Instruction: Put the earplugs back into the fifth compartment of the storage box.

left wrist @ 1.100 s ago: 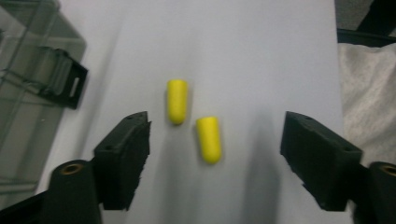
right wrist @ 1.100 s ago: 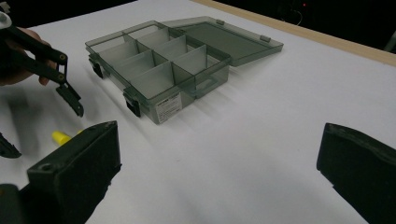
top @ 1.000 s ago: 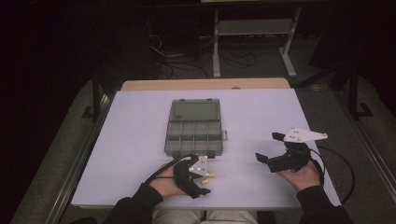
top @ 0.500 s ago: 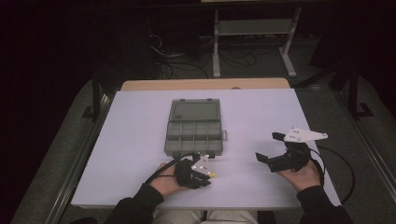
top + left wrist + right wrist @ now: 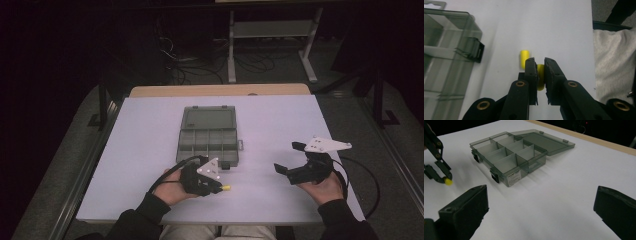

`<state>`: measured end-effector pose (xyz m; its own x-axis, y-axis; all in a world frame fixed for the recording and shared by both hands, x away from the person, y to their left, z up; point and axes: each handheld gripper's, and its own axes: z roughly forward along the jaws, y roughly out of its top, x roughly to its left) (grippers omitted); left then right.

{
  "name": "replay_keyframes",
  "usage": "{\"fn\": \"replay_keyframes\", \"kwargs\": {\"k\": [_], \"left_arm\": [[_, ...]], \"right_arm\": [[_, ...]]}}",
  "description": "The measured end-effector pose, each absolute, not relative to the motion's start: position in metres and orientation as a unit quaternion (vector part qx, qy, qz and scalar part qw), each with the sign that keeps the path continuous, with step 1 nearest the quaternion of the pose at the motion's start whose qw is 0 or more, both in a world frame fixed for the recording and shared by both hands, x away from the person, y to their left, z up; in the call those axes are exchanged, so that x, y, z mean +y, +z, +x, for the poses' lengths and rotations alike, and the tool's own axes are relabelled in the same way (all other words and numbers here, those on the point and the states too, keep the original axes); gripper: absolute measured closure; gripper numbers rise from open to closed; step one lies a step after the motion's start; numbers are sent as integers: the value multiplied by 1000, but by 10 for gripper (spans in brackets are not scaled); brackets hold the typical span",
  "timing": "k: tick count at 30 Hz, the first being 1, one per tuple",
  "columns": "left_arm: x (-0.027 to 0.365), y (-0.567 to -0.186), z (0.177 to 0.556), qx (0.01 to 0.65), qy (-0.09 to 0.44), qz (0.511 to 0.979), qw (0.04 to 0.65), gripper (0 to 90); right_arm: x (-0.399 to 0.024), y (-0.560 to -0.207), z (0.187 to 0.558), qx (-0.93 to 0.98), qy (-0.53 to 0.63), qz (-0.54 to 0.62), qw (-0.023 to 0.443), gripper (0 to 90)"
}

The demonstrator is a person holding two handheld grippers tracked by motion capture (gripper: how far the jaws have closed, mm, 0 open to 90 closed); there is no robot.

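The yellow piece, a small smooth rounded peg, is sitting pinched between the pads of my left gripper, whose jaws have just been closing on it; I'm now lifting it off the white tabletop, so the pick looks secured. A second yellow piece is lying just beyond. The smoky translucent compartment box is waiting open nearby. My right gripper is hovering wide open, empty.

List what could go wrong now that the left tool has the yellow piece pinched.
1. The left tool grips the small yellow piece near its tips, so it may slip out during the carry.
2. The organizer box has narrow compartments; the piece could land in the wrong one.
3. A second yellow piece lying close by could get knocked.
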<state>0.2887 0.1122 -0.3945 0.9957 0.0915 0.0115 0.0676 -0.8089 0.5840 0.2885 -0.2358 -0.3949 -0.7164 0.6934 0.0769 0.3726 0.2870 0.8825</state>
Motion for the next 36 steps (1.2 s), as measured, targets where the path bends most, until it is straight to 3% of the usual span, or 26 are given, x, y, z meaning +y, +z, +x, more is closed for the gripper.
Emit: {"fn": "replay_keyframes", "kwargs": {"k": [21, 36], "left_arm": [[156, -328, 318, 76, 62, 937, 335, 813], [176, -303, 339, 100, 94, 935, 327, 813]], "right_arm": [[-235, -395, 289, 786, 490, 340, 162, 0], [-236, -395, 289, 786, 489, 341, 163, 0]]}}
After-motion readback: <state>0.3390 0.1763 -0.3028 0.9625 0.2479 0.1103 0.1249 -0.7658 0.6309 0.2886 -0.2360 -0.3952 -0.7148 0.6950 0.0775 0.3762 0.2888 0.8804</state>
